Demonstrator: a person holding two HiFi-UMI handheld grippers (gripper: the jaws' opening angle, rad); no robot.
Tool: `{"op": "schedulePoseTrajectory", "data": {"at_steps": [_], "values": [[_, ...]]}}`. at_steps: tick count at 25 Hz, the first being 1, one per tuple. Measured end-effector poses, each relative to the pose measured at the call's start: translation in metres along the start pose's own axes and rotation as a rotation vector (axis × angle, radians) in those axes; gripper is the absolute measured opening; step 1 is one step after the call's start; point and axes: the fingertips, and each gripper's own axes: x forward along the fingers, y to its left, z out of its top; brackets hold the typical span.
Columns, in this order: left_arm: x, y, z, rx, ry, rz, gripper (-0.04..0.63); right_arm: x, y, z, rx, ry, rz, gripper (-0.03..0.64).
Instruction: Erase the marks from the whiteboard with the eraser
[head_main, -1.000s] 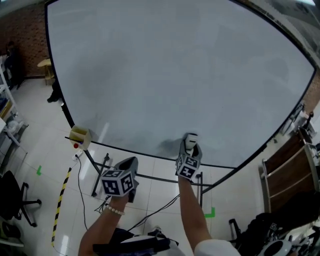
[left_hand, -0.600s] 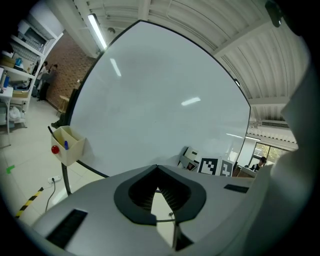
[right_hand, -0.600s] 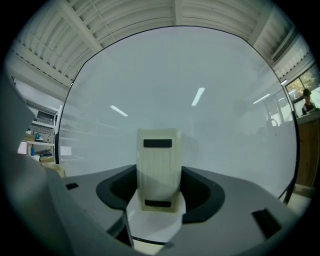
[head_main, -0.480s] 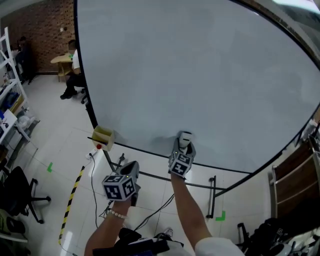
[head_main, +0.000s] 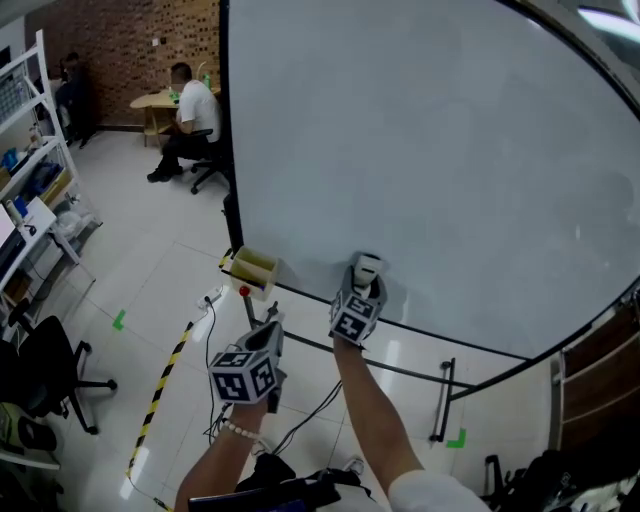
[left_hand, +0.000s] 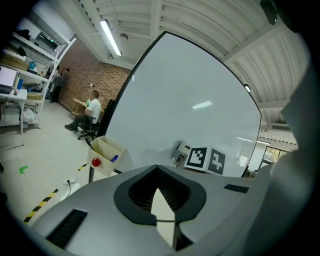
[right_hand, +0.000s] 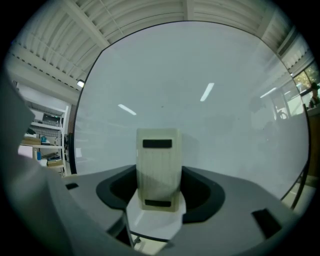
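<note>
The right tool (head_main: 366, 287) is clamping the eraser (head_main: 369, 267) between its 2 jaws, low on the whiteboard (head_main: 430, 150), just above its bottom edge and closer to the bottom left corner than the right. The left tool (head_main: 266, 336) is hanging below the board with its jaws drawn together on nothing.

The eraser is looking like a light, stiff plastic block, pale and faintly ribbed, so it is probably taking a firm squeeze without giving. The smooth shell is likely to be sliding in the jaws if the wiping pressure is coming at an angle. Holding it across its 2 long sides, low on the body as the jaws are doing here, is leaving the top half free.

The right gripper view is showing the hold best: the eraser (right_hand: 158, 160) is sitting upright and centred in the right tool (right_hand: 158, 194), with 2 dark slots on its face and its shadow falling on the whiteboard (right_hand: 210, 75). It is not showing where on the board this is happening; the head view is giving that. Neither is settling whether the eraser is touching the surface, and no clear marks are showing anywhere.

Only the left gripper view is showing the left tool (left_hand: 158, 172) closed, plus a red ball (left_hand: 96, 162) in the box (left_hand: 106, 150) at the board's bottom left corner.
</note>
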Motion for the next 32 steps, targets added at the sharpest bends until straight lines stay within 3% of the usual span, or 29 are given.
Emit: {"op": "schedulePoseTrajectory", "data": {"at_steps": [12, 20, 24, 32], "values": [[-0.027, 0.110, 0.039, -0.024, -0.022, 0.031, -0.011, 0.035, 0.139, -0.018, -0.003, 0.036, 0.014, 0.279], [-0.037, 0.168, 0.059, -0.054, -0.035, 0.048, -0.010, 0.059, 0.226, -0.029, -0.108, 0.079, 0.051, 0.281], [-0.051, 0.198, 0.069, -0.065, -0.047, 0.070, -0.011, 0.064, 0.258, -0.023, -0.212, 0.083, 0.049, 0.281], [-0.064, 0.230, 0.063, -0.113, -0.052, 0.081, -0.011, 0.067, 0.298, -0.056, -0.565, 0.191, 0.065, 0.281]]}}
